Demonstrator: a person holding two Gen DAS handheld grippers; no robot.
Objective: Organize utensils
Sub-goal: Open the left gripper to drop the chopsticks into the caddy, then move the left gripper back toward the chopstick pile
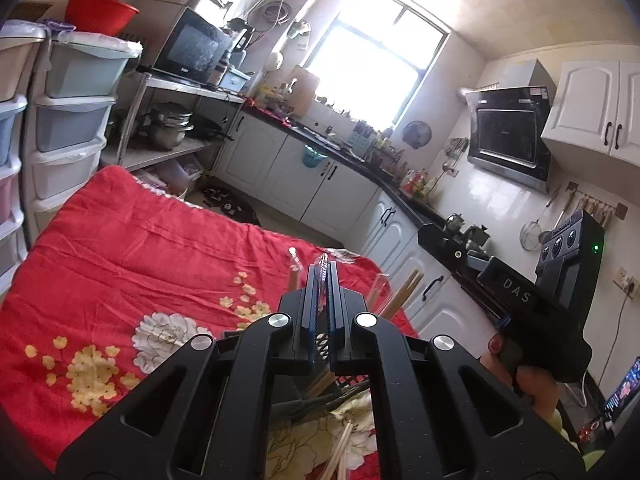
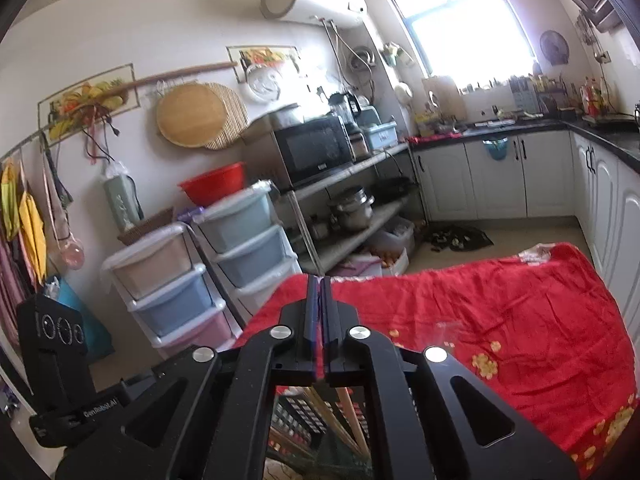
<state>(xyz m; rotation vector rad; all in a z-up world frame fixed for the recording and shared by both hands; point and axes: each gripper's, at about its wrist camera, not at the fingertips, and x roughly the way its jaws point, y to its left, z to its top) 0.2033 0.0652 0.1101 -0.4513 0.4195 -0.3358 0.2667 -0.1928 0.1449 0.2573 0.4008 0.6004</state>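
Observation:
My left gripper (image 1: 322, 270) is shut with nothing between its blue pads, hovering over the red floral cloth (image 1: 140, 264). Under it lies a black basket (image 1: 352, 382) holding wooden chopsticks (image 1: 320, 384). More chopsticks (image 1: 402, 294) stick up just right of the fingers, and loose ones (image 1: 340, 452) lie on the cloth below. In the right wrist view, my right gripper (image 2: 319, 286) stands only a narrow slit apart and holds nothing. Beneath its body I see the black basket (image 2: 296, 412) with chopsticks (image 2: 348, 412). A hand (image 1: 532, 380) holds the right gripper's body.
The red cloth (image 2: 500, 320) covers a table in a kitchen. Stacked plastic drawers (image 2: 180, 280) and a metal shelf with pots (image 2: 352, 208) stand to the left. White cabinets (image 1: 340, 184) with a dark counter run along the far and right sides.

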